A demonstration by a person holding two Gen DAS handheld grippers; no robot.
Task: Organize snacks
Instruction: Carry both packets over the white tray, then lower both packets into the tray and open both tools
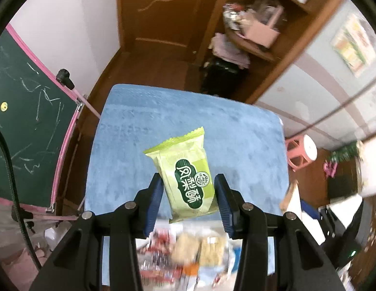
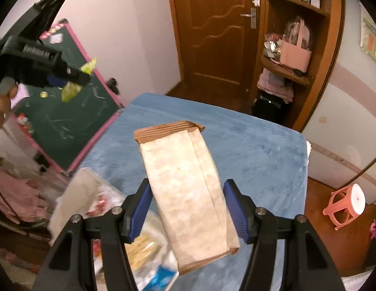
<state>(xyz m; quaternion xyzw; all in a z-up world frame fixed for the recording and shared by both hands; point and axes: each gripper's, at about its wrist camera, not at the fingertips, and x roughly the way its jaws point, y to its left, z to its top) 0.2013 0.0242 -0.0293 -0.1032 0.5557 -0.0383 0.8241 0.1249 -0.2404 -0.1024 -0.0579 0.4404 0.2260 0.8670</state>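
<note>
My left gripper [image 1: 189,190] is shut on a green pineapple-cake packet [image 1: 185,172] and holds it in the air above the blue-covered table [image 1: 144,126]. The same gripper and packet [image 2: 75,82] show at the upper left of the right wrist view. My right gripper [image 2: 186,202] is shut on a pale beige and brown snack packet [image 2: 188,189], held above the table [image 2: 260,150]. A pile of assorted snack packets [image 1: 188,254] lies at the table's near edge below both grippers, blurred; it also shows in the right wrist view [image 2: 108,206].
A green chalkboard with a pink frame [image 1: 30,111] stands left of the table. A wooden door [image 2: 217,29] and a shelf unit [image 2: 292,48] are behind it. A pink stool [image 2: 345,206] stands on the floor at the right.
</note>
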